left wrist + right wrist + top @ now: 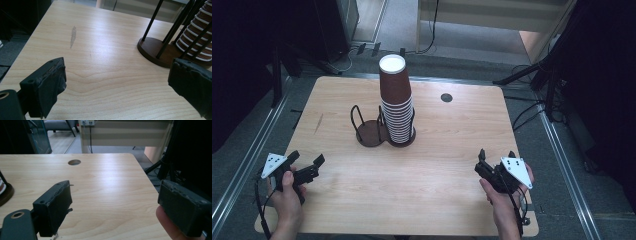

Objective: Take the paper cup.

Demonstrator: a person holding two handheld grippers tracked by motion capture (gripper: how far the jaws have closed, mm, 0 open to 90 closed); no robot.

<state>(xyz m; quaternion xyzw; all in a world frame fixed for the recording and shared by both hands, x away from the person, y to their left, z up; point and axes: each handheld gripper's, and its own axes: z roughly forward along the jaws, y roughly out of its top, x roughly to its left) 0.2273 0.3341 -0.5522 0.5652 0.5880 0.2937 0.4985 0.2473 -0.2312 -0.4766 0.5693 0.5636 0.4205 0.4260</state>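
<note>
- A light wooden desk [427,165] takes up the middle of the high view, with grey floor around it and dark curtains at the left and right edges.
- Just above the centre of that view stands a tall stack of brown paper cups [395,102], upside down, each with a white rim showing as a band. The white bottom of the topmost cup faces up.
- The stack sits on the right half of a dark brown cup holder [371,136] with thin black wire uprights. The left half of the holder holds nothing.
- A small round hole [446,97] is cut into the desk, up and to the right of the stack.
- At the lower left of the high view, a person's hand grips the left hand-held gripper [309,166]. Its jaws point toward the upper right, at the holder, and are well apart from it.
- In the left gripper view the two black jaws stand wide open, one at the lower left and one at the lower right, with bare wood between them. They hold nothing. The holder base and the lower cups appear at the upper right of that view.
- At the lower right of the high view, the other hand grips the right hand-held gripper [496,156], well apart from the stack, jaws pointing up the frame.
- In the right gripper view its jaws are likewise spread wide and hold nothing. A fingertip [166,223] shows just under the right-side jaw, and the desk hole lies at the upper left.
</note>
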